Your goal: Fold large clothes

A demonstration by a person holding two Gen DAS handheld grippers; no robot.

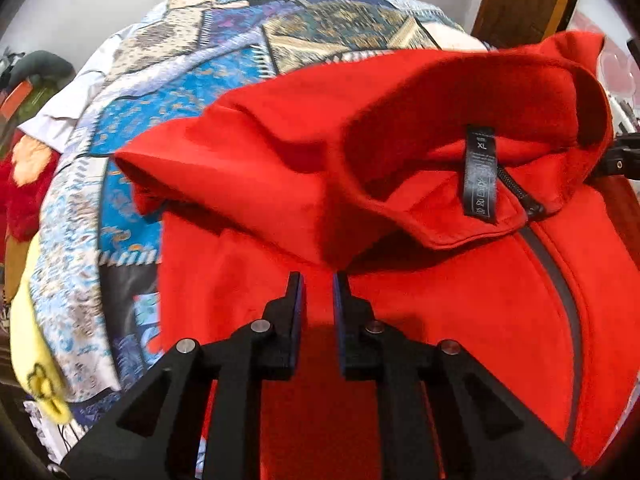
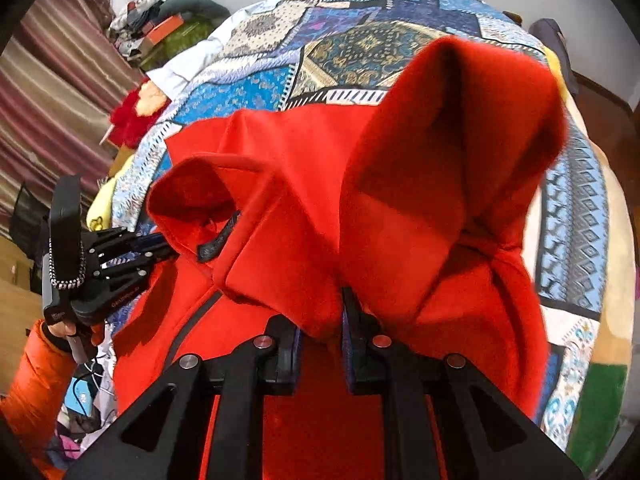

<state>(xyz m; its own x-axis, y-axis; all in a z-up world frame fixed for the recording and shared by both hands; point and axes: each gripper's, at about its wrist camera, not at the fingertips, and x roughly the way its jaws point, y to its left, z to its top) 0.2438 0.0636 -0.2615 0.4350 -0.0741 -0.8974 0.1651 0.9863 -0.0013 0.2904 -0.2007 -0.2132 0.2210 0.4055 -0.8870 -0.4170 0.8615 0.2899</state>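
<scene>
On the patchwork bedspread (image 1: 224,92) your red XL jacket (image 1: 460,300) lies half folded: top doubled over, further folds left. Your right gripper (image 2: 322,320) pinches red fabric; your left gripper (image 1: 319,280) stands slightly parted, fabric between.

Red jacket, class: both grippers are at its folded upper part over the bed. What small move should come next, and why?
Probably lower both grippers a little so the fold settles flat. The red jacket is bunched, its collar standing up over the patchwork bedspread. The right gripper pinches fabric; the left gripper shows a narrow gap with fabric at its tips.
</scene>
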